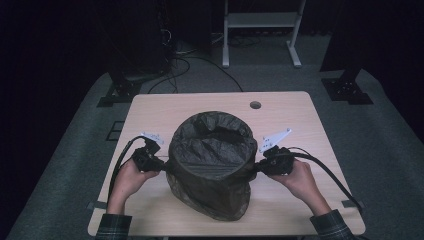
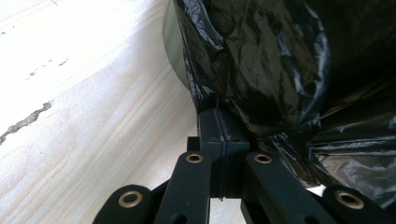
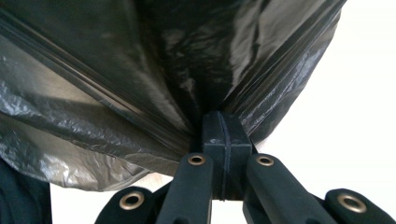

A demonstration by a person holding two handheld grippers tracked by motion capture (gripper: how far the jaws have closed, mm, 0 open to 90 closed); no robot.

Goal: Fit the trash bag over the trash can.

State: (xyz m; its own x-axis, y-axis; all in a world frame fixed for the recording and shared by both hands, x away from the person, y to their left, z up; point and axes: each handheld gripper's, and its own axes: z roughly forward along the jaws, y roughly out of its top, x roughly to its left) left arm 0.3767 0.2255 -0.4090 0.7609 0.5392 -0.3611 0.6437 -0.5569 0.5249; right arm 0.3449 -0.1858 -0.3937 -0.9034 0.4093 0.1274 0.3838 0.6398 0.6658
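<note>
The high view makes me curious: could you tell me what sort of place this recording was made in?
Probably a lab or recording studio rather than a home. A lone wooden table stands on grey carpet among dark surroundings, cables trail over the floor, and black stand feet flank the table.

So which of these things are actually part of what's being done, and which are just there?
Part of the job:
- black bin bag, pulled over a bin
- left gripper, pinching the bag's side
- right gripper, pinching the other side

Just there:
- table
- white frame on the floor
- cables

No readable text or labels.
</note>
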